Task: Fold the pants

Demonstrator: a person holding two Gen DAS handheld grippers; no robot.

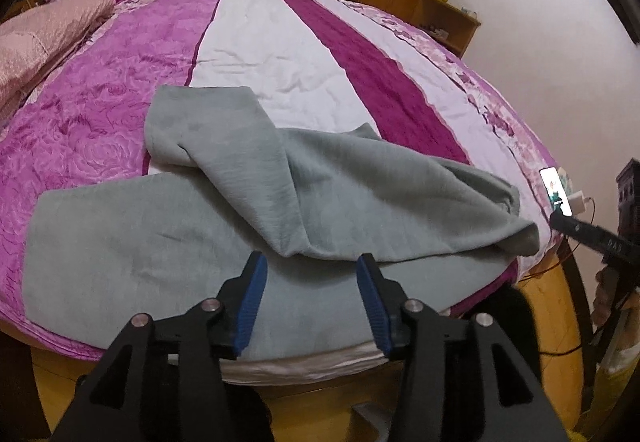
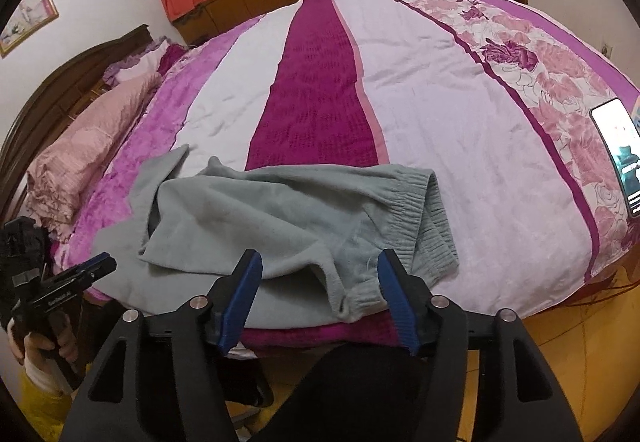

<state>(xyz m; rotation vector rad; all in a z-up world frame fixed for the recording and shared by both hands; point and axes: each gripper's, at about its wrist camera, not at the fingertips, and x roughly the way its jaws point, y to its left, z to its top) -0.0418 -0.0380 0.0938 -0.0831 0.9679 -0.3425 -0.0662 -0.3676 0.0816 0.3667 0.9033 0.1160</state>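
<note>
Over at the far left of the bed (image 1: 280, 42) the pink quilt (image 1: 44, 38) is bunched up against the dark headboard (image 2: 60, 82), well clear of the action. Nearer in, the grey pants (image 1: 320, 194) lie across the near edge of the bed, on the purple-and-white striped bedspread (image 2: 440, 102). From the left wrist view one leg stretches flat toward the headboard side, and the other leg is thrown back over the body of the pants in a loose, rumpled diagonal — not a clean fold.

The left claw (image 1: 310, 266) hovers just above the near edge of the pants, its blue pads (image 1: 252, 294) standing apart with nothing between them; grey cloth shows in the gap below, untouched. In the right wrist view the same claw appears off the headboard-side end of the pants, gripped by a hand (image 2: 40, 346) in a yellow sleeve.

Moving right — the right claw (image 2: 318, 262) hangs over the waistband end of the pants, jaws apart and empty, with the ribbed elastic waistband (image 2: 424, 226) just beyond its right pad. The waistband is doubled over itself near the bed's edge.

Furthest from the headboard, on the flowered border of the bedspread, a phone (image 2: 620, 158) lies face up with its screen lit.
</note>
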